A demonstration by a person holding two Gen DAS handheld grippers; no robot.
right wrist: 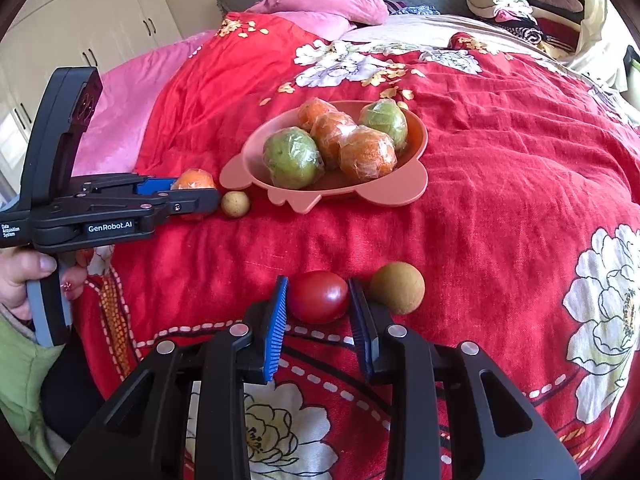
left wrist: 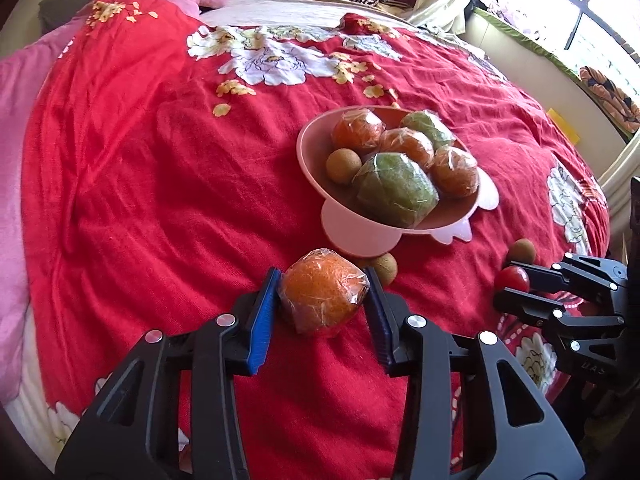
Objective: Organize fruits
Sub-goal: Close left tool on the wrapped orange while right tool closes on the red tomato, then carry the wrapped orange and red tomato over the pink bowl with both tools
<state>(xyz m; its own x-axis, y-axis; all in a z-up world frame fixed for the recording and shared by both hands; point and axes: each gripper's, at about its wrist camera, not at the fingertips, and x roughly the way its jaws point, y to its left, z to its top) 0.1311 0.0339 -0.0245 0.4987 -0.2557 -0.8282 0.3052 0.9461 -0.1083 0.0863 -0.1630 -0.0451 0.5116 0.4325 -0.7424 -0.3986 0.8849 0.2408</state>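
Observation:
A pink plate on the red bedspread holds several wrapped orange and green fruits and a small brown one. My left gripper is shut on a wrapped orange resting on the bedspread in front of the plate. A small brown fruit lies just beyond it. My right gripper is shut on a red tomato, also on the bedspread. Another brown fruit touches its right finger.
The red flowered bedspread covers the bed. A pink pillow and pink blanket lie at the far left. Folded clothes are stacked at the head. White wardrobes stand to the left, a window to the right.

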